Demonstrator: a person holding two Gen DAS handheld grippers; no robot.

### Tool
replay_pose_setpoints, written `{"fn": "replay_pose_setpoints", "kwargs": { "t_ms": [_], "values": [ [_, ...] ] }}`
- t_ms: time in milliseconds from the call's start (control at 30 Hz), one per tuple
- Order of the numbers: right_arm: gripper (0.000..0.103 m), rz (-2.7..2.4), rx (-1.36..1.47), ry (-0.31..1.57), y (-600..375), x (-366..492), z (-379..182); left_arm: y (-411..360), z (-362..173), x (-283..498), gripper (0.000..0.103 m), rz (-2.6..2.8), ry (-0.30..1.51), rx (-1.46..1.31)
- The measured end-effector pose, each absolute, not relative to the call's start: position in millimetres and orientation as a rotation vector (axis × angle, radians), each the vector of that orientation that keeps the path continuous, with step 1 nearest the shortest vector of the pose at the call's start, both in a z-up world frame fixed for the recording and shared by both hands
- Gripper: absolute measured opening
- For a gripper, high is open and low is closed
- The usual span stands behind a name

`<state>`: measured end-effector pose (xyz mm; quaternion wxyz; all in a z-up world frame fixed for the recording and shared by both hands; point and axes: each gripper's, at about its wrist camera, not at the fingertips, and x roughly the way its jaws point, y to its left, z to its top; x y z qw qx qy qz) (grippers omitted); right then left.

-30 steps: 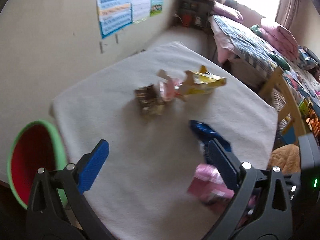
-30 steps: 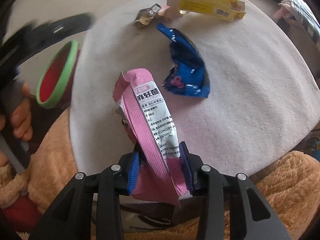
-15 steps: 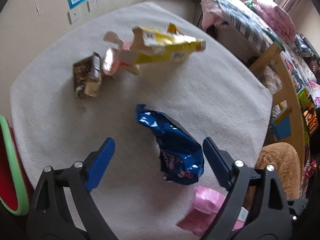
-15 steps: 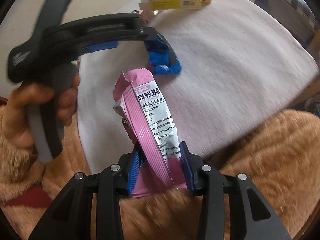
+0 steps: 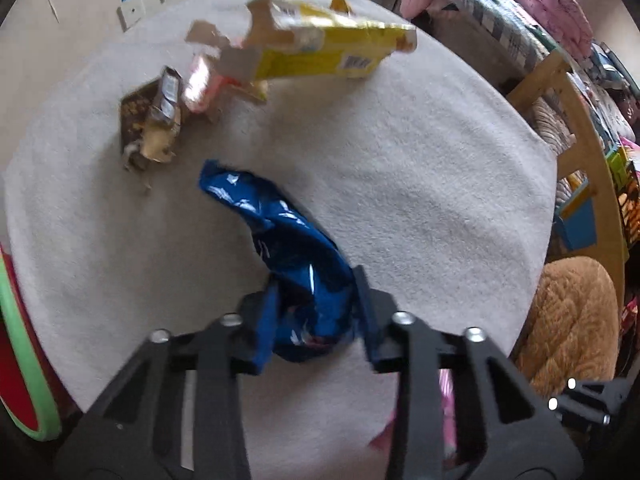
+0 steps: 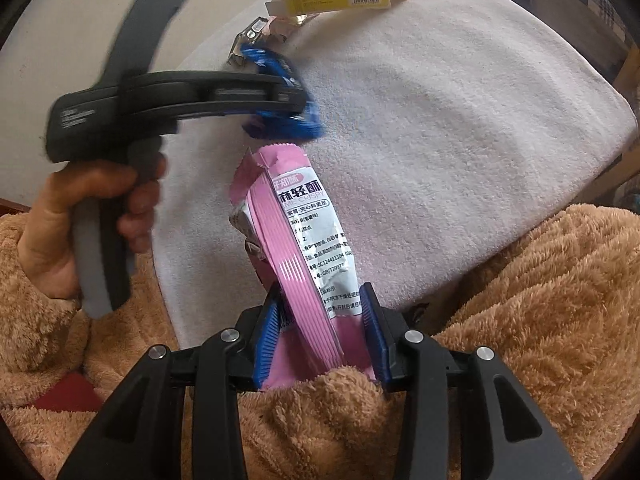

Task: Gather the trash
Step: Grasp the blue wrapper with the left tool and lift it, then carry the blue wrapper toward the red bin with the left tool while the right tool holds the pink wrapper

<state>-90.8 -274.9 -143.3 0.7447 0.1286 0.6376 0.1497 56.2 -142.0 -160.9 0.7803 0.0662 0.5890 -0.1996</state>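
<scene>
The left gripper (image 5: 316,316) has just been closing, and its blue pads now pinch the near end of a crumpled blue foil wrapper (image 5: 280,236); the wrapper is glossy, creased, and trails away toward 11 o'clock across the pale cloth (image 5: 420,184) that covers the table. In the right wrist view the same wrapper (image 6: 280,120) shows beneath the left gripper (image 6: 292,100), which is blurred, and the left hand (image 6: 80,216) wraps its handle at 9 o'clock.

The right gripper (image 6: 320,328) is clamped on the lower part of a pink snack packet (image 6: 296,248), held off the cloth above a tan fleece garment (image 6: 520,320). The packet stands nearly upright between the pads, ribbed pink down one side with a grey-white back panel; its top edge is serrated. Printed on it are Chinese characters and the word "CRISPY", with smaller lines too fine to read.

Farther out on the cloth, at 11 o'clock from the left gripper, lies a torn brown and gold wrapper (image 5: 150,128), just beside a small pink and white wrapper (image 5: 200,88). Touching those at 12 o'clock is a flattened yellow carton (image 5: 320,52) with open flaps and a barcode on its side. Nothing lies between the blue wrapper and these pieces.

At 9 o'clock, off the cloth's edge, a bin with a green rim (image 5: 24,344) and red inside shows partly. Beyond the table are a wall with sockets at 11 o'clock and a bed with bedding at 1 o'clock.
</scene>
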Motion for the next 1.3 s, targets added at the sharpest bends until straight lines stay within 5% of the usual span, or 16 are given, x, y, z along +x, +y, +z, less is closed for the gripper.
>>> {"fn": "replay_pose_setpoints", "kwargs": {
  "t_ms": [33, 300, 467, 567, 800, 867, 967, 1033, 1300],
  "values": [
    [0.038, 0.322, 0.281, 1.395, -270.5, -85.0, -146.0, -135.4, -156.1, 53.9, 0.024, -0.436, 1.258, 0.157],
    [0.038, 0.221, 0.355, 1.307, -288.6, -57.0, -137.6, -79.2, -146.9, 47.4, 0.025, -0.401, 1.257, 0.086],
    [0.041, 0.152, 0.333, 1.261, -287.3, -30.4, -145.2, -58.3, -160.3, 37.1, 0.047, -0.348, 1.285, 0.007],
    [0.055, 0.146, 0.292, 1.251, -280.5, -32.4, -146.5, -54.4, -158.4, 32.2, 0.068, -0.327, 1.269, -0.019],
    [0.060, 0.135, 0.320, 1.219, -284.7, -32.5, -144.9, -53.5, -162.6, 32.3, 0.069, -0.322, 1.273, -0.036],
    [0.060, 0.139, 0.309, 1.218, -283.1, -34.1, -144.0, -53.4, -165.9, 32.3, 0.068, -0.314, 1.282, -0.032],
    [0.059, 0.155, 0.281, 1.227, -276.5, -34.0, -145.8, -51.0, -170.4, 31.6, 0.047, -0.297, 1.296, -0.026],
    [0.042, 0.170, 0.270, 1.242, -271.5, -32.0, -150.0, -47.6, -169.3, 32.1, 0.033, -0.287, 1.291, -0.032],
    [0.038, 0.178, 0.289, 1.229, -275.2, -35.4, -149.2, -49.0, -151.6, 33.3, 0.027, -0.242, 1.206, 0.043]
  ]
}}
